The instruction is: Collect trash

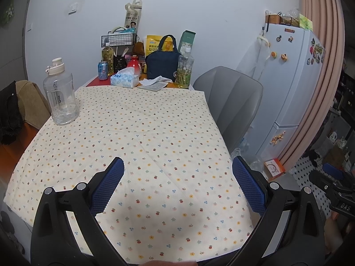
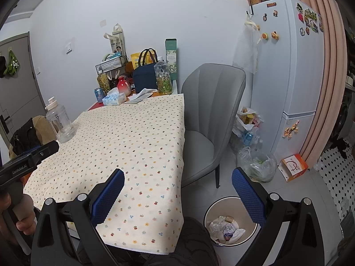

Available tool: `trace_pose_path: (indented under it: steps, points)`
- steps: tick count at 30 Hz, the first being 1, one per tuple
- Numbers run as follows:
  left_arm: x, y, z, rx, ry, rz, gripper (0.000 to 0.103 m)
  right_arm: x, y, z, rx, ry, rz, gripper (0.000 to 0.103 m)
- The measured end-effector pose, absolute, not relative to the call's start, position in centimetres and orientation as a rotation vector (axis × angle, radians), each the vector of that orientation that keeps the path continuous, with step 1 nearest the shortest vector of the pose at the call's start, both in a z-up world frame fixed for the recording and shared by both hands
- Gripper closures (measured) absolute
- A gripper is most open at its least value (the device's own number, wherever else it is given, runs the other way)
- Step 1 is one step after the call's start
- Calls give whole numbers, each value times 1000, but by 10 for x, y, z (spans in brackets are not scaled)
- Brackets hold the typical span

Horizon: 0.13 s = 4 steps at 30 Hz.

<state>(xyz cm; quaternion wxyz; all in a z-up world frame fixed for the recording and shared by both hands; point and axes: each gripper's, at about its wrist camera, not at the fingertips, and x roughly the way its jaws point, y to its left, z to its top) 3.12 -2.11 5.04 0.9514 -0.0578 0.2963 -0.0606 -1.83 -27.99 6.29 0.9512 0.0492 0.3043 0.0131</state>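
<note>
Jaws spread on both: left gripper (image 1: 177, 177) and right gripper (image 2: 177, 184) hold nothing, presumably ready. Trash sits in the bin (image 2: 230, 201) at 5 o'clock, floor-level for dropping. Tablecloth (image 1: 142, 137) bare nearby; crumpled tissue (image 1: 156, 80) at 12 o'clock, likely next.

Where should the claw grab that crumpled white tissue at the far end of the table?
Probably pinch the tissue at its raised crumpled middle, coming from above. It lies low and loose beside the tissue box, so a sideways approach would likely just push it.
</note>
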Motion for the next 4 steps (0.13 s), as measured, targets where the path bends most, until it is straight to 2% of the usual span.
trace_pose_path:
  steps: [4]
  points:
    - [33, -22, 47, -120, 607, -126, 6, -15, -277, 63, 99, 624, 32, 8]
